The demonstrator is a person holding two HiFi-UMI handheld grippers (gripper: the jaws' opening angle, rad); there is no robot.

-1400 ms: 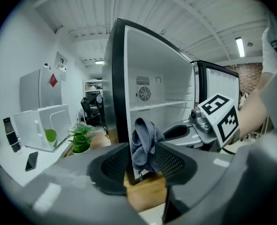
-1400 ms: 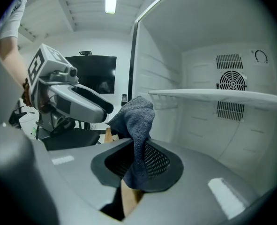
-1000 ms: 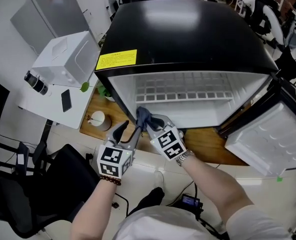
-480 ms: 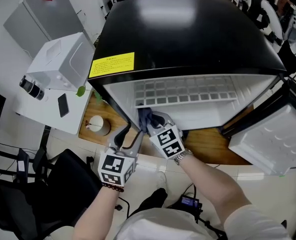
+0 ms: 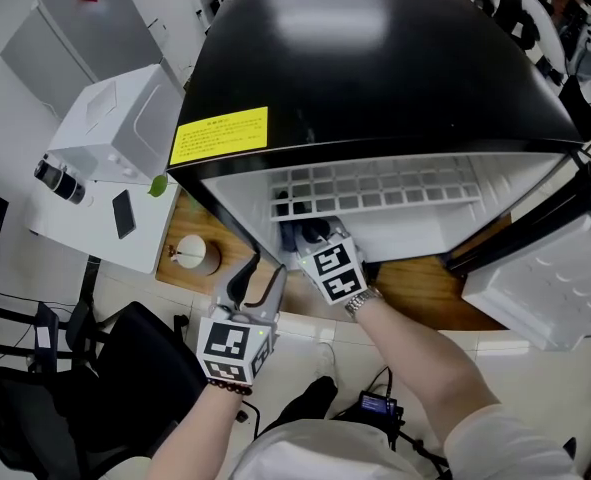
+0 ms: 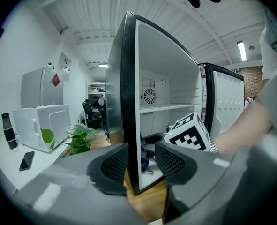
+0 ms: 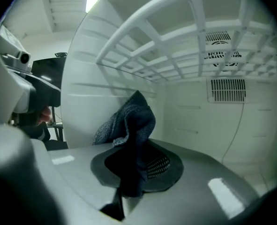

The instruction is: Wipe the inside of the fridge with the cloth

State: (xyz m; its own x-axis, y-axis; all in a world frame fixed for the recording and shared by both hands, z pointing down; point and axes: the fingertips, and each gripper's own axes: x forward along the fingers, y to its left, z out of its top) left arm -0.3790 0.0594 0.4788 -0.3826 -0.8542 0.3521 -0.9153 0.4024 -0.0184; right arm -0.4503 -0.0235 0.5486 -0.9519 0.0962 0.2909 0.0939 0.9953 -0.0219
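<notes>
Head view: your right hand-held gripper [image 5: 310, 236], clenched on the cloth [image 7: 129, 125], has pushed deeper into the fridge [image 5: 375, 58]; wiping can start. Your left hand-held gripper [image 5: 257, 280] waits released outside the fridge.

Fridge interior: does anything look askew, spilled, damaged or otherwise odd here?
Nothing stands out. The fridge stands open, its white shelf sits level and unbroken, and no spill shows inside. The right gripper is shut on the dark cloth under that shelf; the left gripper hangs open outside.
</notes>
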